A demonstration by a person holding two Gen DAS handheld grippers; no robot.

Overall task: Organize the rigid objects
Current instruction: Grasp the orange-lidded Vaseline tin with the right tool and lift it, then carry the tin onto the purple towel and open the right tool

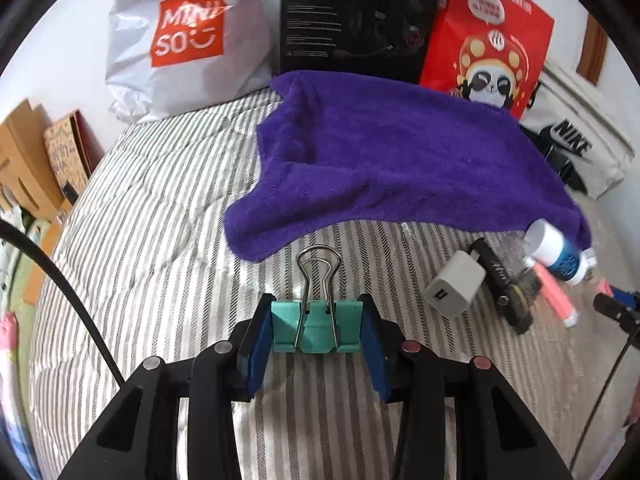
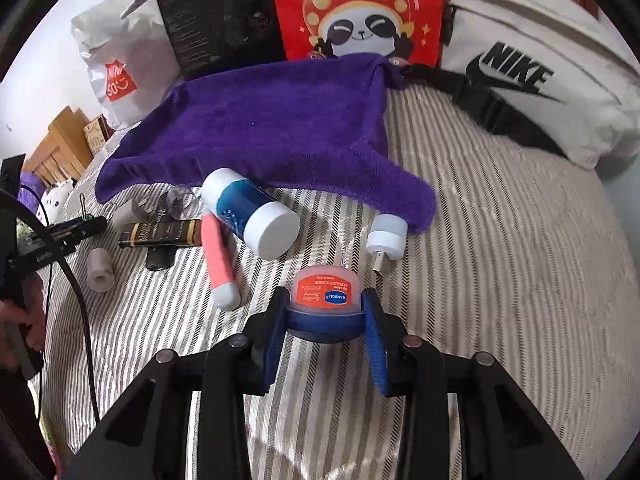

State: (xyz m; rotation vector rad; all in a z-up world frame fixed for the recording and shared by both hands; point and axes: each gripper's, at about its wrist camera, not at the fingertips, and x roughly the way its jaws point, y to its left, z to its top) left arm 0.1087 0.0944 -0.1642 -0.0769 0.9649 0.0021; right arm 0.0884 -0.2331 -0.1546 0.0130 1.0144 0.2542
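My left gripper (image 1: 317, 330) is shut on a teal binder clip (image 1: 316, 326) with its wire handles pointing away, above the striped bed cover. My right gripper (image 2: 326, 312) is shut on a small lip balm jar (image 2: 325, 294) with an orange label. A purple towel (image 1: 392, 160) lies spread ahead, also in the right wrist view (image 2: 264, 128). Near its front edge lie a white and blue bottle (image 2: 250, 216), a pink tube (image 2: 218, 256), a dark brown tube (image 2: 160, 234), a white USB plug (image 2: 386, 238) and a white charger cube (image 1: 456, 286).
A Miniso bag (image 1: 184, 36), a black box (image 1: 352, 16), a red panda bag (image 1: 484, 36) and a white Nike bag (image 2: 532, 80) stand behind the towel. A small grey cap (image 2: 100, 270) lies at the left. The striped bed cover (image 1: 160, 216) spreads around.
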